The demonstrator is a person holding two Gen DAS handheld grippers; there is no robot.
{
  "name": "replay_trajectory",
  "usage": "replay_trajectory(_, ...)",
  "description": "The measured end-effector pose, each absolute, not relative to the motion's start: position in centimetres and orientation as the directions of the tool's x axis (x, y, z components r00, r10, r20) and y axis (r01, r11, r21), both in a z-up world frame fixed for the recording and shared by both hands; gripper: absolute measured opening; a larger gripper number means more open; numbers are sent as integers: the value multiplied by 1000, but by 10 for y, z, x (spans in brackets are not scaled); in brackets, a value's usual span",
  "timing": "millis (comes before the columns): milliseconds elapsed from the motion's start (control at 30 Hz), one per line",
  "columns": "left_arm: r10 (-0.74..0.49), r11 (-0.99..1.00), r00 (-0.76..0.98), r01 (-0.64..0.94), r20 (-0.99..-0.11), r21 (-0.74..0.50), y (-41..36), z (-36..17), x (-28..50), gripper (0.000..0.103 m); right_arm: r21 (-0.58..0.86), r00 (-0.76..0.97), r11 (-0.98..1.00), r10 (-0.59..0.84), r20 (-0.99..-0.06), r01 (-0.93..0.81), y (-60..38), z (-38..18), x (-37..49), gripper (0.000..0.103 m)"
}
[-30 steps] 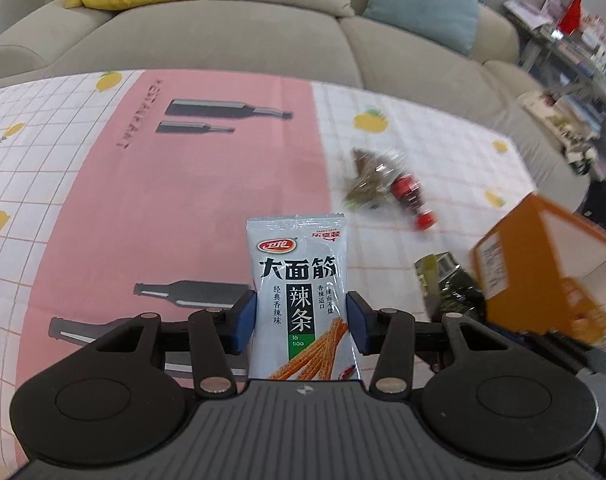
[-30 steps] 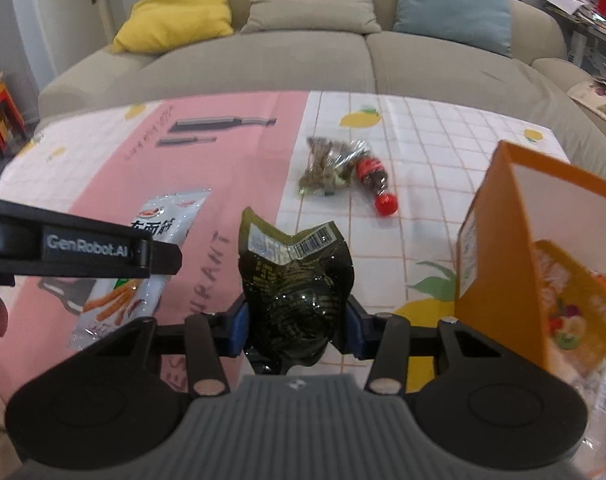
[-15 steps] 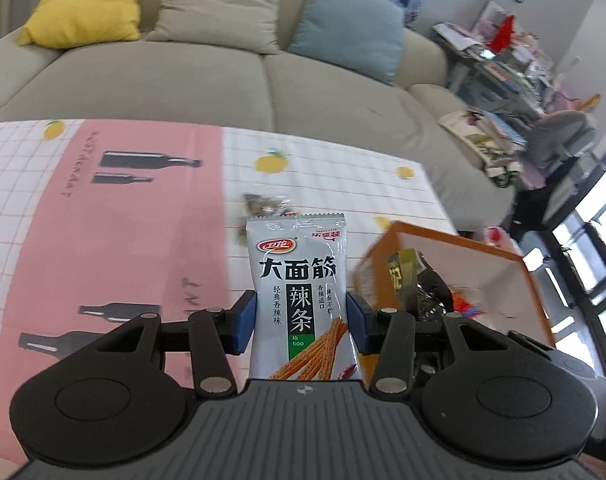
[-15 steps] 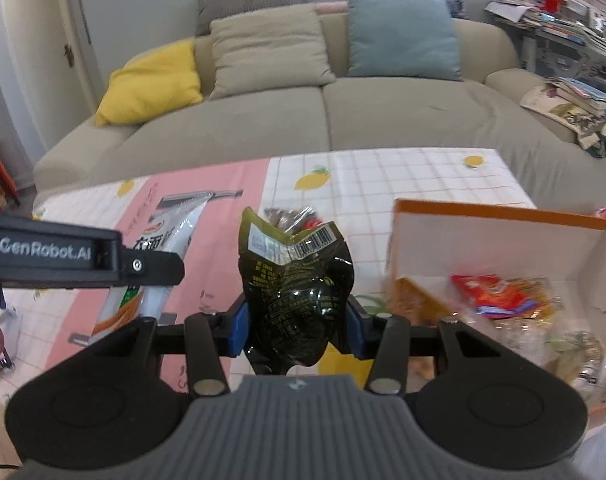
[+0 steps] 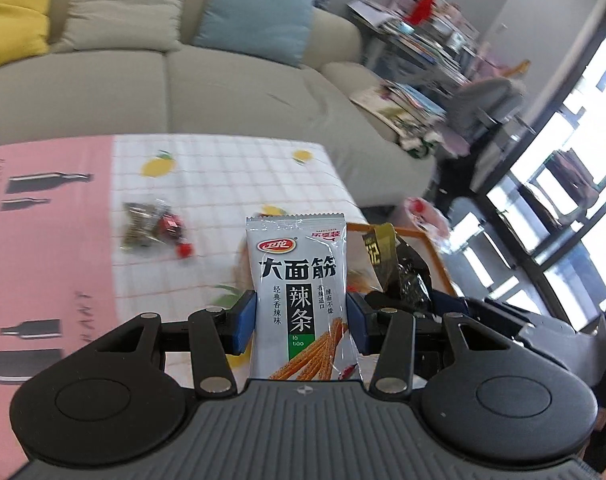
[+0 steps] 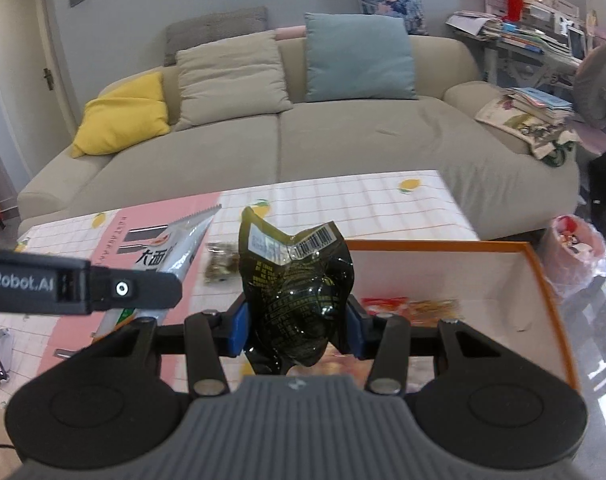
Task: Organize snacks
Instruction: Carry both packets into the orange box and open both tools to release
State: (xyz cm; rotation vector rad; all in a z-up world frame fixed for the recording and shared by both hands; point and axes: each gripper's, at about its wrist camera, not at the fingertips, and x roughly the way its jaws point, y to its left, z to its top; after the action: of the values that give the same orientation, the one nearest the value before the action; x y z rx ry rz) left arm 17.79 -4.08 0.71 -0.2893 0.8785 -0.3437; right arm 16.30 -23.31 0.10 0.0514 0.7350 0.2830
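Note:
My left gripper (image 5: pixel 301 326) is shut on a grey latiao snack packet (image 5: pixel 299 304), held upright above the table. The same packet (image 6: pixel 171 252) shows at the left of the right wrist view, behind the left gripper's body. My right gripper (image 6: pixel 297 326) is shut on a crumpled dark green snack packet (image 6: pixel 297 292), lifted over the near-left part of an orange-rimmed cardboard box (image 6: pixel 543 280). That dark packet (image 5: pixel 403 276) and the box rim (image 5: pixel 419 236) appear just right of the latiao packet. Red and orange snack bags (image 6: pixel 407 308) lie inside the box.
A clear bag of brown snacks (image 5: pixel 141 224) and a small red-capped cola bottle (image 5: pixel 175 232) lie on the pink and white checked tablecloth (image 5: pixel 63 264). A beige sofa (image 6: pixel 303 140) stands behind the table. A pink-lined waste bin (image 6: pixel 575 248) sits right of the box.
Both grippers have risen and swung right with their packets. The box, first seen side-on at the right, now lies below the right gripper with its inside visible.

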Motion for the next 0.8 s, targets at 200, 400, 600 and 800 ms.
replay_trajectory(200, -469, 882, 510, 238, -721, -406, -78, -3, 197, 54, 93, 677, 974, 210, -705, -205, -270, 1, 177, 46)
replay_trajectory(400, -500, 865, 427, 294, -753, -407, -111, -19, 219, 54, 29, 627, 980, 148, -765, -196, -297, -15, 196, 46)
replay_trajectory(600, -487, 867, 361, 313, -795, -388, -139, -41, 238, 54, -6, 577, 981, 107, -810, -191, -317, -35, 218, 46)
replay_trajectory(800, -456, 875, 312, 329, -834, -355, -159, -65, 252, 54, -80, 540, 972, 54, -840, -221, -321, -61, 232, 46)
